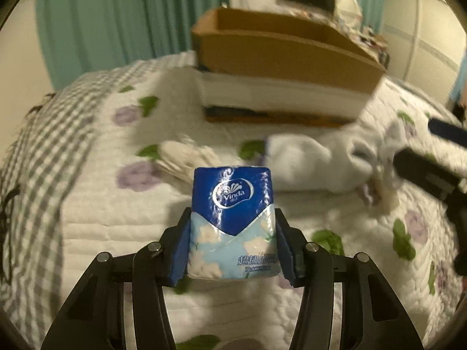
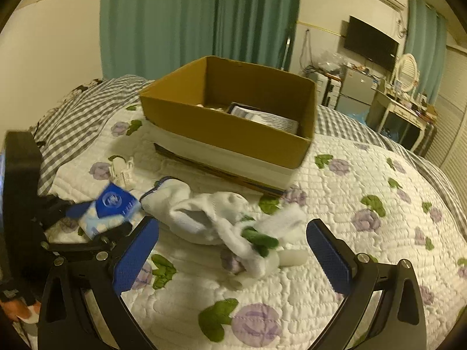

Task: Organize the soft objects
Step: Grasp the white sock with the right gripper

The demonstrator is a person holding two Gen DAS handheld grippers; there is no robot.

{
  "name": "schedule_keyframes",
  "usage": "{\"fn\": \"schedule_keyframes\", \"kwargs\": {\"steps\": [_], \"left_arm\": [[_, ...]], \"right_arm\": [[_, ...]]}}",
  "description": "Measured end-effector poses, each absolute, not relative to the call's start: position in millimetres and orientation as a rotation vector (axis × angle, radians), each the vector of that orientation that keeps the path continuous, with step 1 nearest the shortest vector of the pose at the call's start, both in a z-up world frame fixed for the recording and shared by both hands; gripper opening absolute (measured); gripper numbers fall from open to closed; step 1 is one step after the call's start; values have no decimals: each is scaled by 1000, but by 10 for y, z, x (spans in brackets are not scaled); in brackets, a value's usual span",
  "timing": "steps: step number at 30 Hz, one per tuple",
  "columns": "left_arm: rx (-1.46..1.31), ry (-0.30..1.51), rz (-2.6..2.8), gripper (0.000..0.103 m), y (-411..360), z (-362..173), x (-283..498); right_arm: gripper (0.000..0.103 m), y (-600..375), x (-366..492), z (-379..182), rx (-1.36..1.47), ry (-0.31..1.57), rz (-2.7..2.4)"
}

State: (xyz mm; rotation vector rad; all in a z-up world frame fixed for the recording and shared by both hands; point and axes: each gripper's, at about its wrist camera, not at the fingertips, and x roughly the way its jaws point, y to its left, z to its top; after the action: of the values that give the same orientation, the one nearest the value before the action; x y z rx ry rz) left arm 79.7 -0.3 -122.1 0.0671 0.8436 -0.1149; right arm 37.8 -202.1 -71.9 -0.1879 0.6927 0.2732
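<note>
Left claw (image 1: 233, 245): pinching blue tissue pack (image 1: 233, 221), upright, above quilted bed (image 1: 87, 218). Right claw (image 2: 233, 250): spread wide around white sock (image 2: 204, 215) heaped on quilt. Open cardboard box (image 2: 233, 125) beyond, well apart.

My left hand-held gripper (image 1: 232, 243) tilts downward, its blue pads (image 1: 180, 250) clamped on a tissue pack (image 1: 233, 218). At its two o'clock, my right hand-held gripper (image 2: 232, 243) angles down, jaws spread wide, gripping nothing.
</note>
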Motion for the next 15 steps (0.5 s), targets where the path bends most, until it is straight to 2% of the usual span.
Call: {"fn": "schedule_keyframes", "kwargs": {"steps": [15], "left_arm": [[-63,810,10,51,553,-1066,869]], "right_arm": [[102,-1309,899,-1201,-459,830,281]]}}
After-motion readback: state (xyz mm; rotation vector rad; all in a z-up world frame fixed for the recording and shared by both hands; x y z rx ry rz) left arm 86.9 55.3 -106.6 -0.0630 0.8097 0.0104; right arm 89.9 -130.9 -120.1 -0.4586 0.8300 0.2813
